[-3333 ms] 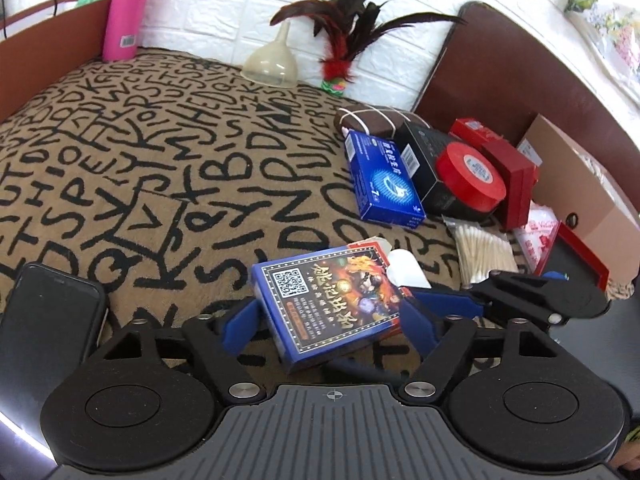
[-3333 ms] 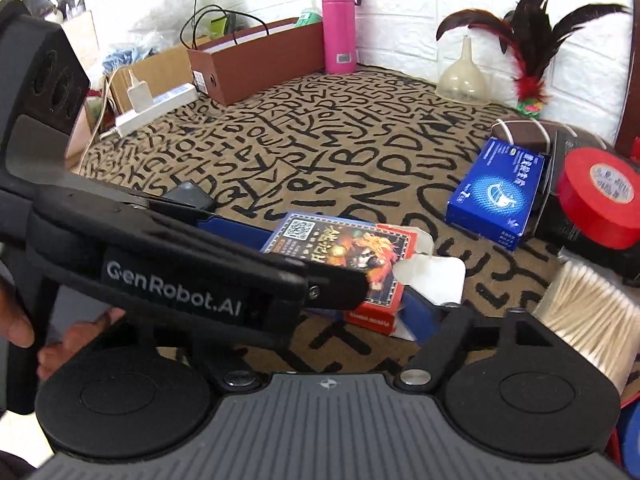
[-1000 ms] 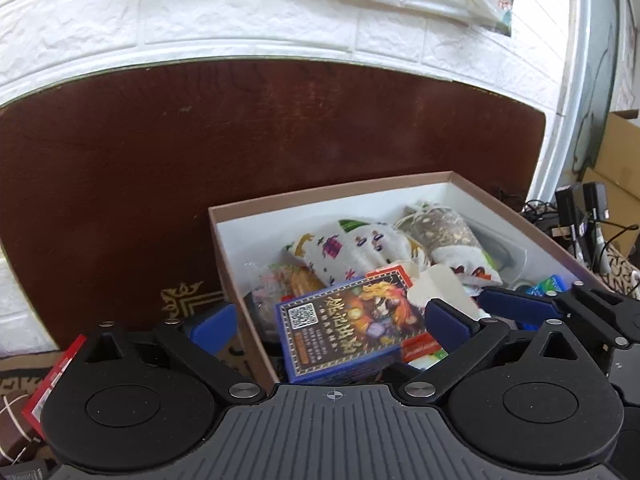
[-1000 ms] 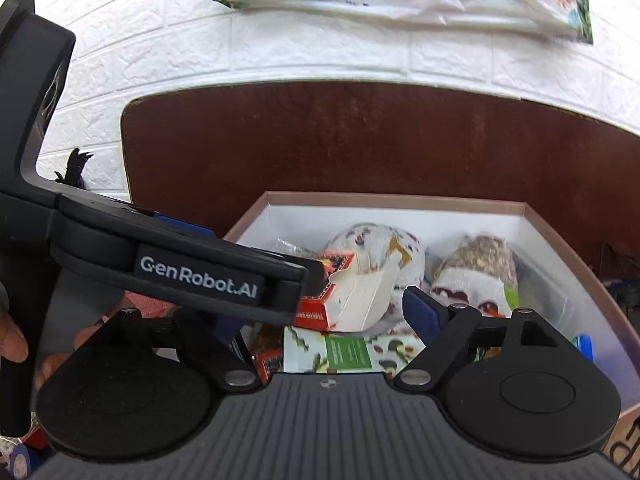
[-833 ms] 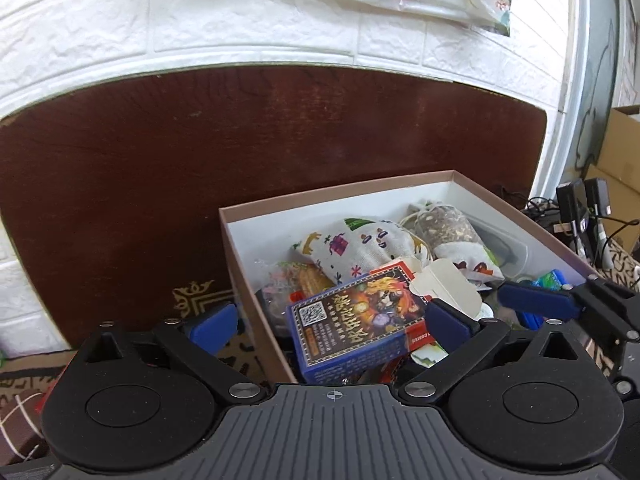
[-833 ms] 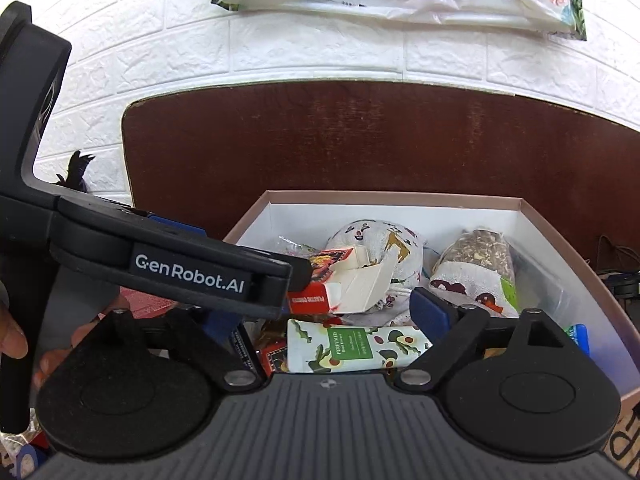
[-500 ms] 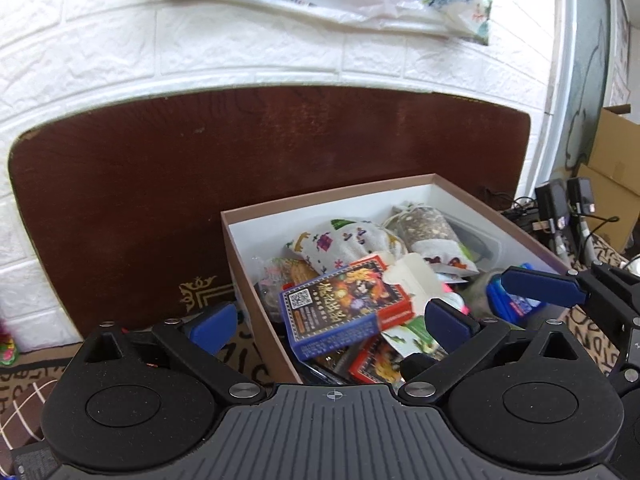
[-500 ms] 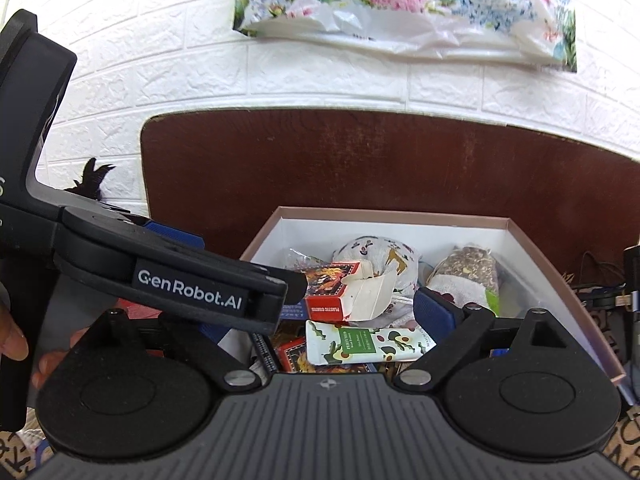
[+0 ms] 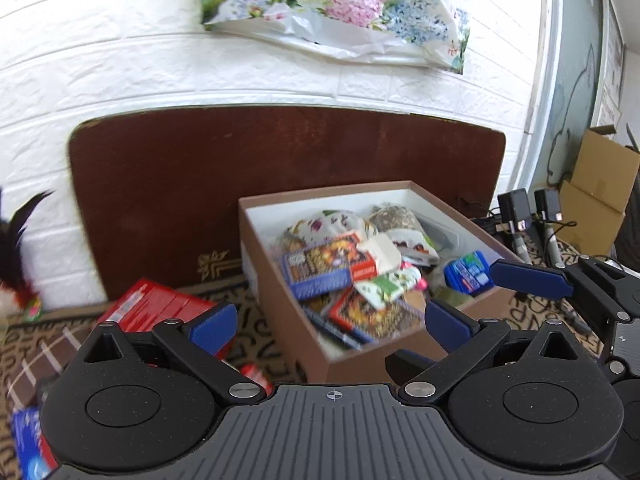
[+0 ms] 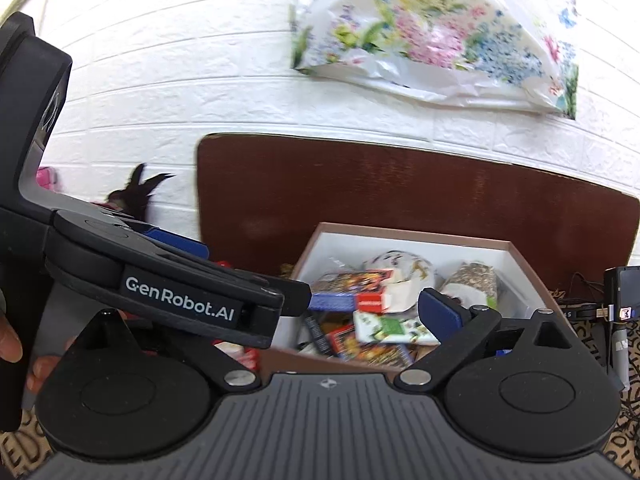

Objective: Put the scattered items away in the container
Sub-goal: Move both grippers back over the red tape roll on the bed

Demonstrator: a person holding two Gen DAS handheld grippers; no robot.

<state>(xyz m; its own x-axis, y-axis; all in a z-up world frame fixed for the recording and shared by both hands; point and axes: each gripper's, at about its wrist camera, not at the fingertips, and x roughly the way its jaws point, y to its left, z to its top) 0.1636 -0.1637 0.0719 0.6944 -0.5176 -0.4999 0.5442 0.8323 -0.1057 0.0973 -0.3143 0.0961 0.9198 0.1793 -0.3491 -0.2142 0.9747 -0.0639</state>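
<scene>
Tongs (image 9: pixel 331 322) above letter-print cloth (image 9: pixel 256 332)

Container (image 9: pixel 280 276) – matt brown cardboard outside, smooth white paper lining inside. Card box (image 9: pixel 320 270) in it: glossy printed card. Behind the container, headboard (image 9: pixel 280 152) looks like smooth dark brown leatherette with a slight sheen. Wall (image 9: pixel 100 80) behind that: white, rough embossed brick texture. Floral bag (image 9: pixel 340 12) above it – thin glossy crinkled plastic. Left gripper (image 9: pixel 332 320): matt black plastic, blue pads, bare metal pivot screws.
</scene>
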